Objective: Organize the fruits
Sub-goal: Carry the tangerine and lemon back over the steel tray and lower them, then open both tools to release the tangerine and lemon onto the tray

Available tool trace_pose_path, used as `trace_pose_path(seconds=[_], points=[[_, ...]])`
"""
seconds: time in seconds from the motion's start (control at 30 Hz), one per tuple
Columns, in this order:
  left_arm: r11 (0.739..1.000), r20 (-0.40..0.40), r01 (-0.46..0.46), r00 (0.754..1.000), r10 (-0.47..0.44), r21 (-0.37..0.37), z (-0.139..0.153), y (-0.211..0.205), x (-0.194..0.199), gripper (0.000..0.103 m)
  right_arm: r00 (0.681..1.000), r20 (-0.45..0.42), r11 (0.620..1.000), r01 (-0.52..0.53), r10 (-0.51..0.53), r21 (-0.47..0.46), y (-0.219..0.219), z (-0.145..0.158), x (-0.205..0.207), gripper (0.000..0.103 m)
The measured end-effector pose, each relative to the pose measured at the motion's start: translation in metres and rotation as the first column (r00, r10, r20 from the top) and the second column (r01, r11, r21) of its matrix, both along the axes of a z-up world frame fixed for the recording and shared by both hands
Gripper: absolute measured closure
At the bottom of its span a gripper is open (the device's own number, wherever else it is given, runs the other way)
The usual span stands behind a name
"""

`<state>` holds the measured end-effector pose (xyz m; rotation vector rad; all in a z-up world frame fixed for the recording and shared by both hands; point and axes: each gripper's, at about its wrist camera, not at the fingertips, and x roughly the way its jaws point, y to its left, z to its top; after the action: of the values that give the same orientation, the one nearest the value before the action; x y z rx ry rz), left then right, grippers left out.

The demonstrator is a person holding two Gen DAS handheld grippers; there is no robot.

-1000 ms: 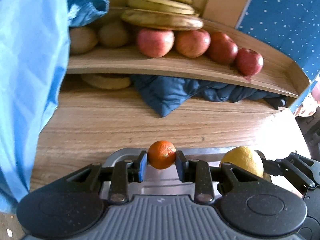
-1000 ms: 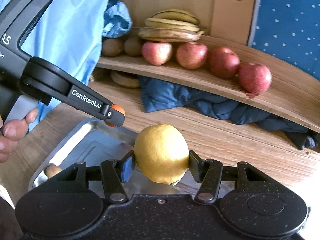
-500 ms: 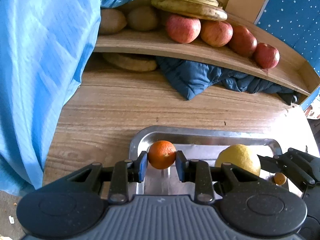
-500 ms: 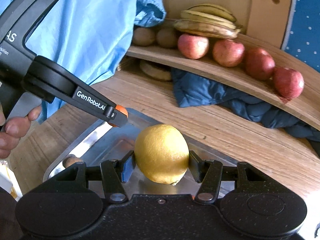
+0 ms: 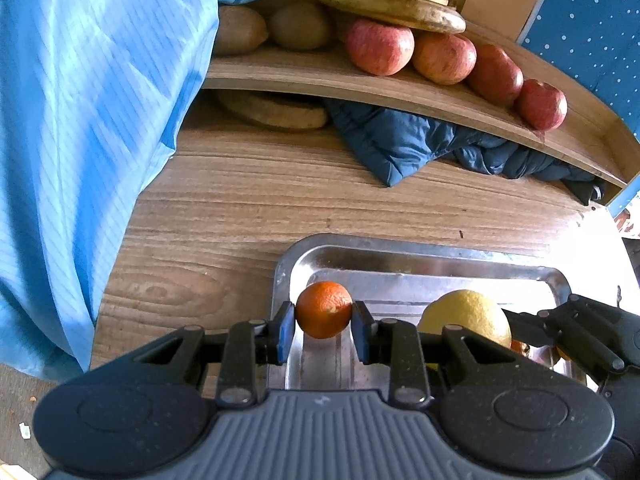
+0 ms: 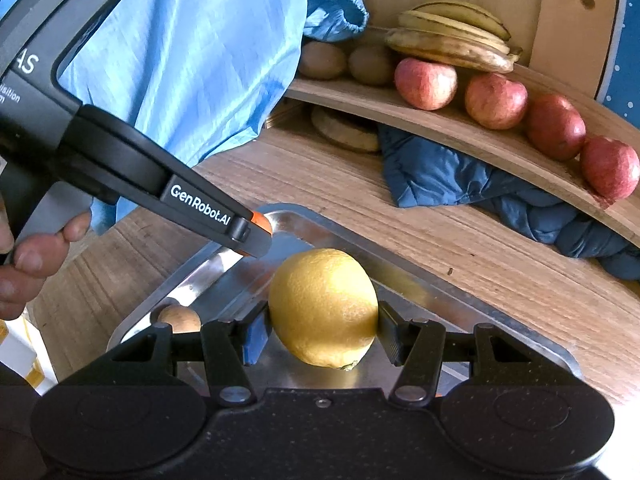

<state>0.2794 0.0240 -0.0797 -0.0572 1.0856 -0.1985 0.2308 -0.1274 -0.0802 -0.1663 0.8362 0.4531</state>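
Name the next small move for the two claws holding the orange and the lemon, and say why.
Probably carry both toward the wooden shelf. The left claw is shut on the orange and the right claw on the lemon, both held above the metal tray, while apples and bananas already sit sorted on that shelf.

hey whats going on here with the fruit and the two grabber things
A person is sorting fruit with a handheld gripper in each hand. The left gripper is shut on a small orange, and the right gripper is shut on a lemon, both over a metal tray. Apples, bananas and kiwis sit on the wooden shelf behind.
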Motion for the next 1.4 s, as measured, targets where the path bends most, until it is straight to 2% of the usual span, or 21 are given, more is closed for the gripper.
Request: trace_pose_path(seconds=[1.4], points=[[0.999,-0.025,0.021,0.999,-0.021,0.025,-0.008,-0.016,0.01,0.07,0.99,-0.054,0.991,0.128,-0.129,-0.023,-0.019,-0.015,0.013,0.045]])
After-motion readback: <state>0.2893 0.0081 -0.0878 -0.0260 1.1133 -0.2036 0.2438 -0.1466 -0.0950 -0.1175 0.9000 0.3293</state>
